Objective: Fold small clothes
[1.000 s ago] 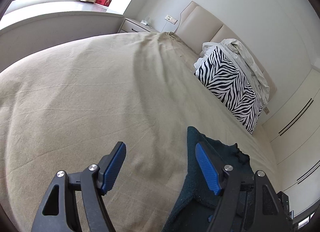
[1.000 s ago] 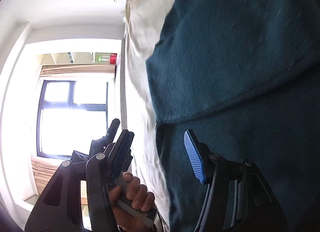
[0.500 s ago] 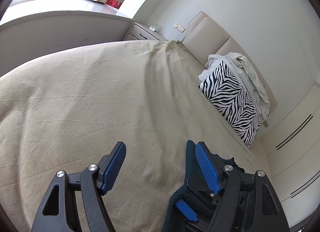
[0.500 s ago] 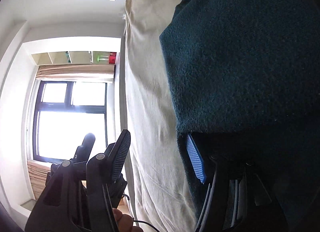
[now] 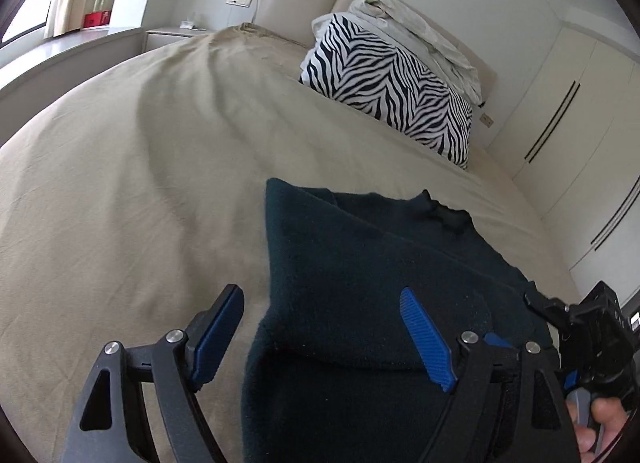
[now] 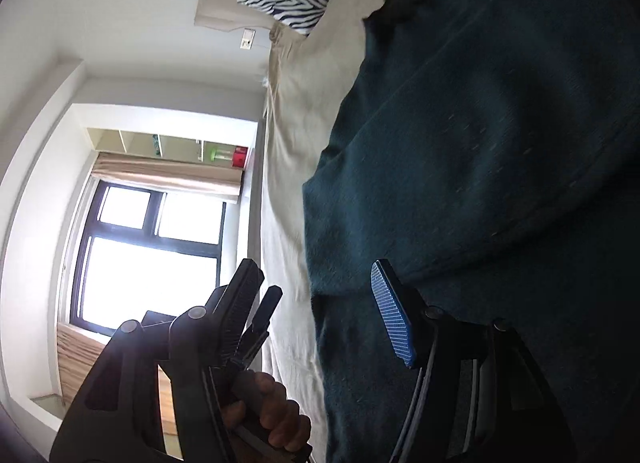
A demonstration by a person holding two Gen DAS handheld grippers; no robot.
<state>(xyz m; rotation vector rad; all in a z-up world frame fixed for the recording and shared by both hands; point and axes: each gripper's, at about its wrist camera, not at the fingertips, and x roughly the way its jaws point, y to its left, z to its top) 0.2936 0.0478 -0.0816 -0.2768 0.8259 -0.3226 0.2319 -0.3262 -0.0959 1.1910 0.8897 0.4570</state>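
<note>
A dark teal knit garment (image 5: pixel 360 263) lies folded on the beige bedsheet (image 5: pixel 140 183); it also fills the right side of the right wrist view (image 6: pixel 480 123). A folded layer lies over its near part. My left gripper (image 5: pixel 324 337) is open, hovering over the garment's near left edge, holding nothing. My right gripper (image 6: pixel 316 311) is open and empty, rolled sideways beside the garment's left edge. The right gripper's body and the hand holding it show at the left wrist view's lower right (image 5: pixel 592 327).
A zebra-print pillow (image 5: pixel 392 83) with a crumpled pale blanket (image 5: pixel 416 35) sits at the headboard. A nightstand (image 5: pixel 176 33) and window ledge lie far left. Wardrobe doors (image 5: pixel 580 123) stand right. A bright window (image 6: pixel 152 255) is beyond the bed edge.
My left gripper has swung right and back, so the garment now lies between its open fingers. My right gripper drew back from the garment, showing more of its folded layers. Both stayed open.
</note>
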